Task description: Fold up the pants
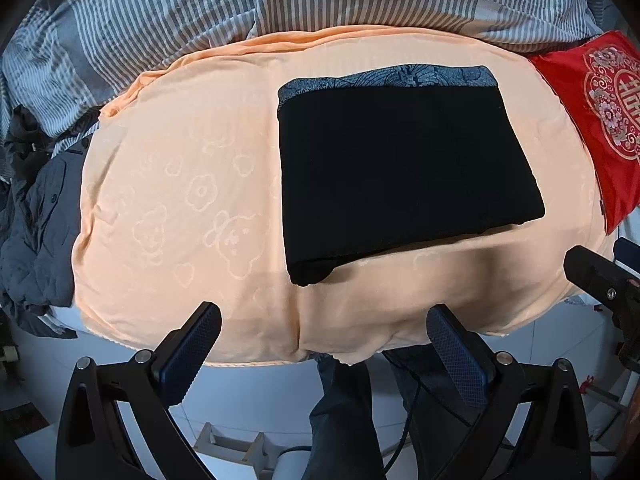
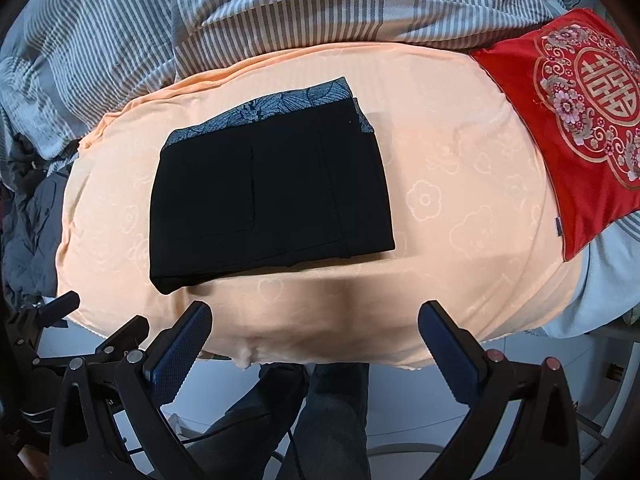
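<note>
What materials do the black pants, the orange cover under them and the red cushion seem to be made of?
Black pants: matte, smooth cloth, probably a knit or cotton blend; no shine, soft folded edges.
Orange cover: soft, towel-like fabric, judging by its embossed bear and flower pattern.
Red cushion: glossy, satin-like fabric with woven or embroidered ornament; it reflects light.

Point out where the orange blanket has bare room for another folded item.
Widest free patch: left of the folded black pants, toward the dark jacket. A second patch lies between pants and red cushion. A bare strip runs along the near edge of the orange blanket. Behind, the striped bedding crowds in.
</note>
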A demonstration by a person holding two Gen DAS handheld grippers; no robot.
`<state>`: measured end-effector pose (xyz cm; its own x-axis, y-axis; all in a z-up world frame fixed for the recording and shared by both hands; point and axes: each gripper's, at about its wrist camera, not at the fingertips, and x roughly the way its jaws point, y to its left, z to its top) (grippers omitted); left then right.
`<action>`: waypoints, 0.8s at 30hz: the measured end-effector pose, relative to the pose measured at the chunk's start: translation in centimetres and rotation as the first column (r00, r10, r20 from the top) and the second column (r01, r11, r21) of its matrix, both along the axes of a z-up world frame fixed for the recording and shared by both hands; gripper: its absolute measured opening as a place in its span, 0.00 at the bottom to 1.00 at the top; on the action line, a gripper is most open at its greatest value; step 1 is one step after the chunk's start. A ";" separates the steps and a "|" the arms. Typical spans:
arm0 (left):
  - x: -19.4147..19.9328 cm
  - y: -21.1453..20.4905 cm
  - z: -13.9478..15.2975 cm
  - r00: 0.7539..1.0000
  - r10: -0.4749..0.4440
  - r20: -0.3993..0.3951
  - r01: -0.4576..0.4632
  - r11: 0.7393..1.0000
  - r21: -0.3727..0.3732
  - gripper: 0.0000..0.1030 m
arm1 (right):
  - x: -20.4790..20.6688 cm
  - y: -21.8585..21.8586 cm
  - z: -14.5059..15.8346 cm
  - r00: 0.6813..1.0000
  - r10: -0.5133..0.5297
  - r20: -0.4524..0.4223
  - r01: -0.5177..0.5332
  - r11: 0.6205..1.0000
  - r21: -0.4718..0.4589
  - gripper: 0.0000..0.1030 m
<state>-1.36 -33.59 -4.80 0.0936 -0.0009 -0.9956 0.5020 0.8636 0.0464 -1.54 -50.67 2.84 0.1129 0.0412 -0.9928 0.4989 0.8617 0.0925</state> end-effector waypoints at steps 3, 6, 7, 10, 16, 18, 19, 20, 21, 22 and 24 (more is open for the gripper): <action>0.2 0.1 0.1 1.000 0.003 -0.004 -0.003 1.000 -0.004 1.00 | 0.2 0.1 0.3 1.000 0.005 0.000 -0.005 1.000 -0.003 1.00; 0.3 0.2 0.1 1.000 0.006 -0.007 -0.006 1.000 -0.004 1.00 | 0.3 0.0 0.4 1.000 0.006 0.000 -0.006 1.000 -0.004 1.00; 0.3 0.3 0.1 1.000 0.007 -0.007 -0.007 1.000 -0.004 1.00 | 0.3 0.0 0.4 1.000 0.007 0.000 -0.007 1.000 -0.005 1.00; 0.4 0.4 0.1 1.000 0.008 -0.003 -0.008 1.000 -0.003 1.00 | 0.3 0.0 0.5 1.000 0.006 -0.002 -0.006 1.000 -0.004 1.00; 0.7 0.7 0.0 1.000 0.022 -0.010 -0.022 1.000 -0.003 1.00 | 0.5 0.2 0.5 1.000 0.017 -0.004 -0.017 1.000 -0.003 1.00; 0.8 0.7 0.1 1.000 0.023 -0.006 -0.023 1.000 -0.005 1.00 | 0.6 0.2 0.6 1.000 0.019 -0.002 -0.019 1.000 -0.003 1.00; 0.8 0.7 0.1 1.000 0.023 -0.003 -0.023 1.000 -0.005 1.00 | 0.6 0.3 0.6 1.000 0.018 -0.001 -0.018 1.000 -0.004 1.00; 0.9 0.6 0.1 1.000 0.022 -0.002 -0.022 1.000 -0.005 1.00 | 0.7 0.2 0.6 1.000 0.017 0.000 -0.017 1.000 -0.003 1.00; 0.9 0.6 0.1 1.000 0.021 -0.002 -0.021 1.000 -0.005 1.00 | 0.7 0.2 0.6 1.000 0.016 0.001 -0.016 1.000 -0.002 1.00; 0.9 0.6 0.1 1.000 0.021 -0.001 -0.021 1.000 -0.004 1.00 | 0.8 0.2 0.6 1.000 0.015 0.001 -0.015 1.000 -0.002 1.00; 1.0 0.6 0.1 1.000 0.020 -0.004 -0.020 1.000 -0.005 1.00 | 0.8 0.2 0.6 1.000 0.016 0.001 -0.016 1.000 -0.001 1.00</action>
